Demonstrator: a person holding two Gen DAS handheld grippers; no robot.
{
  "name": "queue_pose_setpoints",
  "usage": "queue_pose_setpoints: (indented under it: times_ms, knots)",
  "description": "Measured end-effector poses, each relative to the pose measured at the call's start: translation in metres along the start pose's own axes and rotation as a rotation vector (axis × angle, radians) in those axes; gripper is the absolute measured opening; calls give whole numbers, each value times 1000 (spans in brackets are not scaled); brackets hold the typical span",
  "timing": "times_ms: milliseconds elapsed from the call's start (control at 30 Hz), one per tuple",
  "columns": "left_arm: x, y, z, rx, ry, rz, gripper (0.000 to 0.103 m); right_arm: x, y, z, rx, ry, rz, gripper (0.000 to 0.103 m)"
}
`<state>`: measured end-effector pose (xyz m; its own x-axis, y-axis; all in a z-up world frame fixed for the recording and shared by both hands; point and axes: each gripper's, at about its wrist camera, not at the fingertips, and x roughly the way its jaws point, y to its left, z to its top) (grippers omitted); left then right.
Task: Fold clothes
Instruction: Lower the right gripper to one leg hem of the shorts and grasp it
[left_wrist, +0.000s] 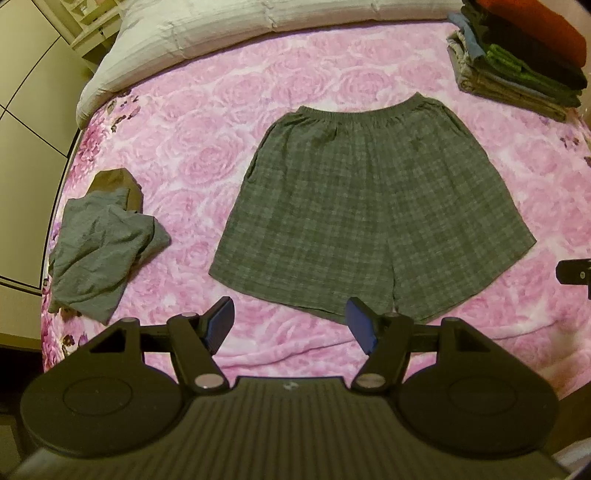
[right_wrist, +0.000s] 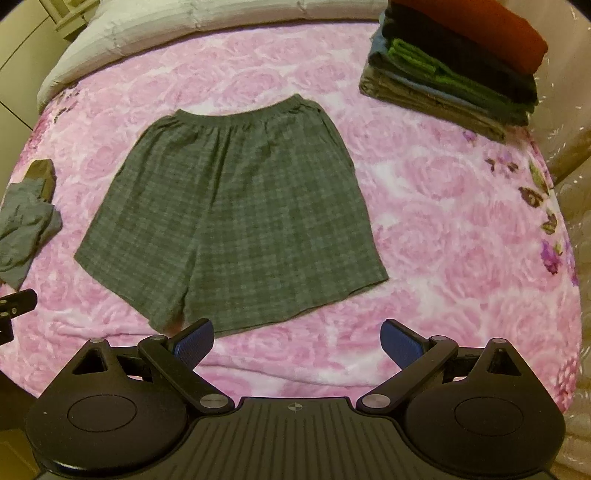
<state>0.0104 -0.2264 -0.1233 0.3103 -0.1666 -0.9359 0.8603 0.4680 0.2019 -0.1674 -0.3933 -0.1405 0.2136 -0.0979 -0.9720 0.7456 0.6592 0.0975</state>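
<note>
Grey checked shorts (left_wrist: 369, 206) flat, perhaps pocketed; pile (left_wrist: 517, 62) cropped.

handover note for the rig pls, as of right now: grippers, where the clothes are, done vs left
Left gripper: open, empty, above the near hem of the shorts.
Right gripper: open, empty, at the same hem.
Shorts lie flat and unfolded mid-bed, waistband far side.
Done: folded stack at the far right corner.
Left: fold the shorts, then the crumpled grey garment at the bed's left edge.
</note>
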Motion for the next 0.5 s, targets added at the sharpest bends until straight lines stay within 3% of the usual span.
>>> queue_pose_setpoints:
  times_ms: [500]
  knots:
    - [74,-10,7,55,98,1,64,62,-29,0,69,30,-43,99]
